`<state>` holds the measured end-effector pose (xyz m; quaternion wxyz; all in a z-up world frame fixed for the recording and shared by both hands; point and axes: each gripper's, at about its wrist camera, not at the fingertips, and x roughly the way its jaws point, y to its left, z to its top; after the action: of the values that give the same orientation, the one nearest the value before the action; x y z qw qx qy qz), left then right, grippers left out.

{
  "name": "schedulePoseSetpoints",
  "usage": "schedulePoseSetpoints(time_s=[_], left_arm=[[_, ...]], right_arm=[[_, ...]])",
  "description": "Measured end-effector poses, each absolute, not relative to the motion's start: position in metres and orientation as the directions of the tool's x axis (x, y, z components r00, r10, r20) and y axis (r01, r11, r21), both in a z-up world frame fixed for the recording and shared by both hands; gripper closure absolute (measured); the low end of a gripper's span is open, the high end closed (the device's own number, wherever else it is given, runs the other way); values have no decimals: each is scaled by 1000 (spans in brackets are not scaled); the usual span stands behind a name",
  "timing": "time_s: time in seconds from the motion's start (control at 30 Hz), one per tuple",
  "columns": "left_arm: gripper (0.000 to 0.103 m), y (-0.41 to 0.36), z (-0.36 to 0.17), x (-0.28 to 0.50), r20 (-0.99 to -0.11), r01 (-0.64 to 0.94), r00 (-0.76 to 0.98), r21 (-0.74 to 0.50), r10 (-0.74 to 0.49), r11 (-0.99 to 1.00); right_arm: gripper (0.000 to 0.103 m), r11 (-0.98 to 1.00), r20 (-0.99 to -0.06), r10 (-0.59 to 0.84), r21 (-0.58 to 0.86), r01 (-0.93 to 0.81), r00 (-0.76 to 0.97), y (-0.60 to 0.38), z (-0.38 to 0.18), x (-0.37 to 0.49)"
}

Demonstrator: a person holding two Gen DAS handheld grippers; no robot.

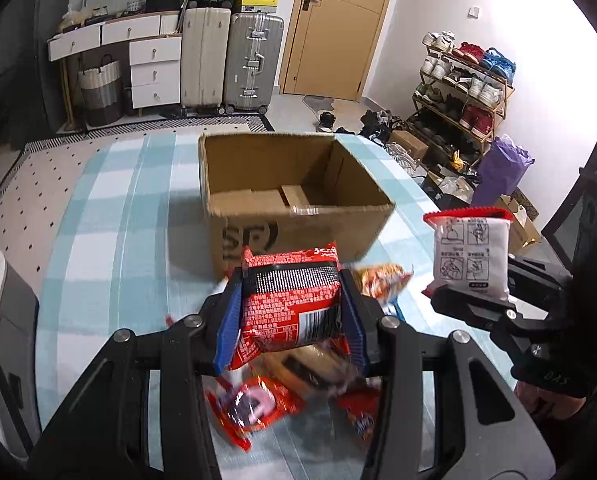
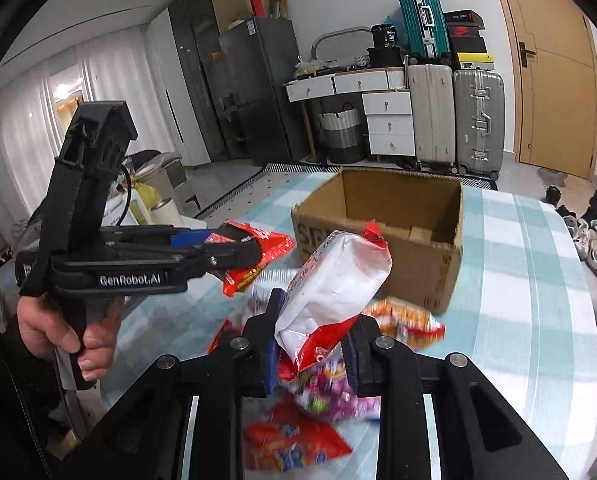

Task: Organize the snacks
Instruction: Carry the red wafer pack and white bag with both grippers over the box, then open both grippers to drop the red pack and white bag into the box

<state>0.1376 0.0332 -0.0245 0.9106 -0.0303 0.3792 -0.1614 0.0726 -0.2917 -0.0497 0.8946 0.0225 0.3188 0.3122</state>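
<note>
My left gripper [image 1: 292, 300] is shut on a red noodle packet [image 1: 294, 300] and holds it above the table, just in front of an open cardboard box [image 1: 298, 224]. It also shows in the right wrist view [image 2: 234, 248] with the red packet [image 2: 258, 244]. My right gripper [image 2: 314, 340] is shut on a white and red snack packet [image 2: 334, 280], lifted near the box [image 2: 438, 256]. In the left wrist view that packet [image 1: 472, 254] is right of the box. The box holds only loose cardboard flaps.
Several loose snack packets [image 1: 254, 408] [image 2: 294, 440] lie on the blue checked tablecloth [image 1: 118, 232] below both grippers. An orange packet [image 2: 406, 320] lies by the box's near corner. Suitcases [image 1: 226, 60], drawers and a shoe rack [image 1: 462, 88] stand beyond the table.
</note>
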Motion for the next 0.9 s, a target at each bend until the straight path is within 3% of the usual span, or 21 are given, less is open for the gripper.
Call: schedulePoseSetpoints(time_s=[0.43, 0.9], left_arm=[[61, 23, 11, 225, -699, 275, 645, -163, -308, 947], [61, 21, -11, 318, -753, 256, 594, -158, -284, 954]], right_arm=[[77, 792, -560, 588, 252, -556, 584, -282, -15, 154], [77, 794, -605, 579, 268, -546, 546, -271, -31, 233]])
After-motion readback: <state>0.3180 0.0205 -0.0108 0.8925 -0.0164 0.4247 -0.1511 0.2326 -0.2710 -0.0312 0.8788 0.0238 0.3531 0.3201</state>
